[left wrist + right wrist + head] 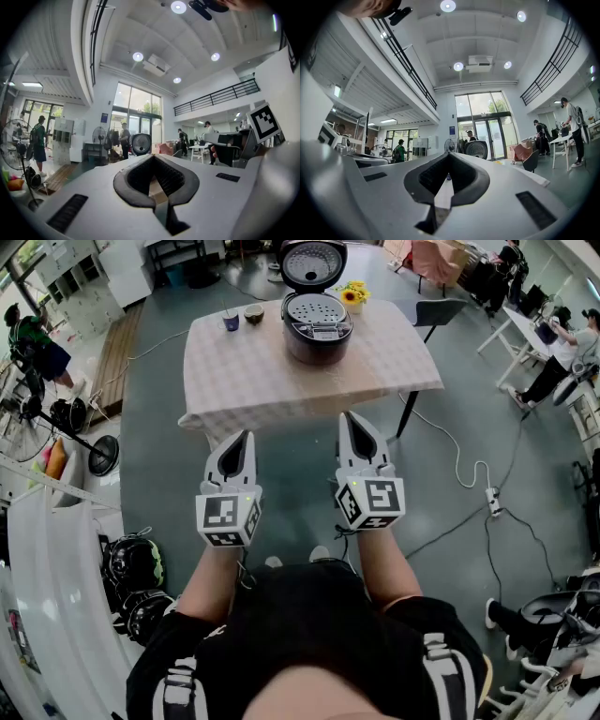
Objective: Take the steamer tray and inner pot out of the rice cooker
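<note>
On the far table (pixel 244 381), the open rice cooker (pixel 317 334) shows its perforated steamer tray (pixel 315 307); the inner pot beneath is hidden. Short of the table, left gripper (pixel 246 437) and right gripper (pixel 351 418) are both closed tight, empty.

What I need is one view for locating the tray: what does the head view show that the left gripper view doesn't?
Only the head view: the steamer tray sitting in the rice cooker, and a small purple cup on the table. Only the left gripper view: the ceiling lights, glass doors and balcony railing. Both: the left gripper, shut and empty, and the cooker's raised lid.
</note>
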